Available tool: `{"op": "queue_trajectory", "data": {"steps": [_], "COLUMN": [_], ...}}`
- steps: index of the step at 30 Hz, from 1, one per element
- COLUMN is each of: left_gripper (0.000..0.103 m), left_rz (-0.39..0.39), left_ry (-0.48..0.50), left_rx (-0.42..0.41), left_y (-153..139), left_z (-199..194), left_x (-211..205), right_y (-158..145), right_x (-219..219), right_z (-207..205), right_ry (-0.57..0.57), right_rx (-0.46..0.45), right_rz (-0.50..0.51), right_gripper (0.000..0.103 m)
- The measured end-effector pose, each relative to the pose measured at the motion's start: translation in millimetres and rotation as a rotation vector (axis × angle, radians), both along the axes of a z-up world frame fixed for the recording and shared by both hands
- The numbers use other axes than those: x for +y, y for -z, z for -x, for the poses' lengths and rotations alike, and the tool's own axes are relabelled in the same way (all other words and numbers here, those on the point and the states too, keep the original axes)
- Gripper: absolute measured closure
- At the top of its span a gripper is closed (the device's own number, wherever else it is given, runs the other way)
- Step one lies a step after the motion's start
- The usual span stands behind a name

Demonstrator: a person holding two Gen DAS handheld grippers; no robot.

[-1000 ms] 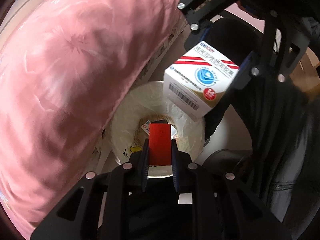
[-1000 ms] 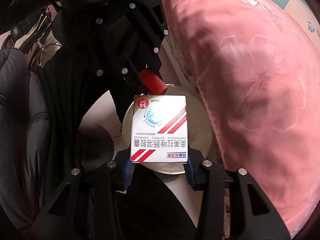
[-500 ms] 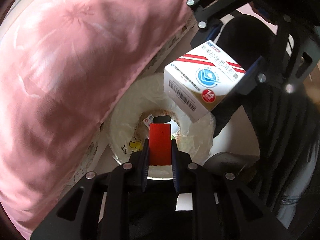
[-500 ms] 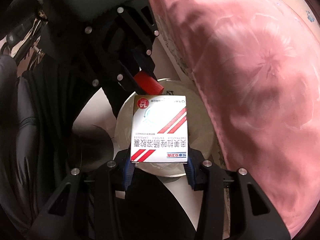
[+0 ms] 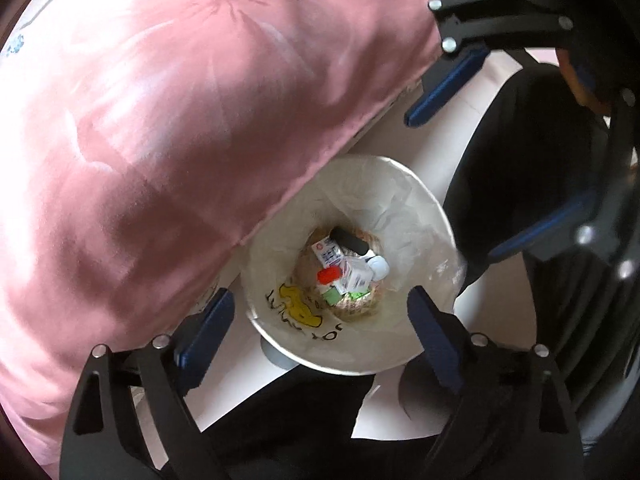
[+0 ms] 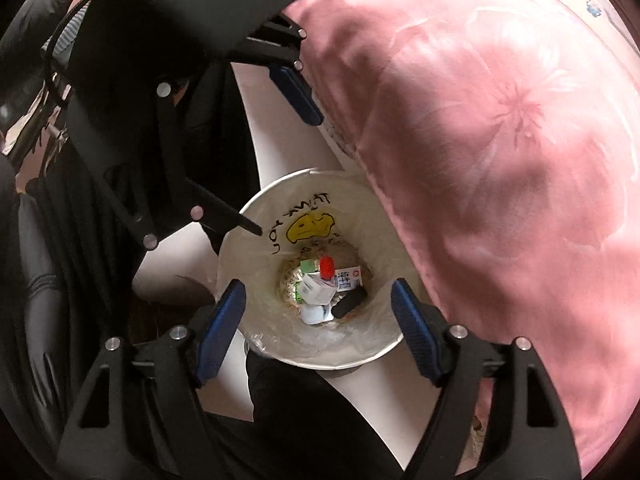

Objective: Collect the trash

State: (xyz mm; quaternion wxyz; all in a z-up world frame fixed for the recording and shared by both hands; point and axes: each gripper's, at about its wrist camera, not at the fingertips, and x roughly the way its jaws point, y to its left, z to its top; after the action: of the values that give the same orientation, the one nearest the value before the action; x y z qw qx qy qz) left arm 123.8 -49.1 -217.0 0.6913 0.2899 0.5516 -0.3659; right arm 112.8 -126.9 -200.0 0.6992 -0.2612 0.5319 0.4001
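Left tongs: just opened, wide apart, empty, above bin.
Right tongs: just opened, apart, empty.
Bin contents: red box, white carton.

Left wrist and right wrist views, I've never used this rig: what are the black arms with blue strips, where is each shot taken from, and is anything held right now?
There is no robot here. A person holds a pair of tongs in each hand, and a fisheye camera on each pair looks forward along its two black fingers with blue pads. The left wrist view looks down past the left tongs, and the right wrist view looks down past the right tongs. Each view also shows the other pair near its top. Both point down into a white lined bin beside pink bedding. Both tongs have just been opening, and nothing is between their pads. At the bin's bottom lie a red item, a white box, a black object and other scraps.
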Motion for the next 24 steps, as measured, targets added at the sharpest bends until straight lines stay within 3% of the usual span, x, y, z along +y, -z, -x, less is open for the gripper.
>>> {"op": "queue_trajectory", "data": {"steps": [7,13,24], "left_gripper": [0.013,0.012,0.012], "left_rz": [0.006,0.029,0.116], "left_ry": [-0.017,-0.098,-0.330], "left_rx": [0.028,0.002,-0.166], "left_y": [1.9,-10.8,-77.6], "left_z": [1.7,-0.6,-8.6], "left_x": [-2.5,-3.2,-1.8], "right_y": [-8.4,-22.7,-74.5], "right_x": [-0.2,-13.4,-29.9], "right_z": [6.3,2.1,13.5], "right_ry": [0.044,0.240,0.552], "right_rx": [-0.037,-0.115,-0.231], "right_rz": [0.003,0.038,0.069], "right_gripper": [0.028,0.028,0.028]}}
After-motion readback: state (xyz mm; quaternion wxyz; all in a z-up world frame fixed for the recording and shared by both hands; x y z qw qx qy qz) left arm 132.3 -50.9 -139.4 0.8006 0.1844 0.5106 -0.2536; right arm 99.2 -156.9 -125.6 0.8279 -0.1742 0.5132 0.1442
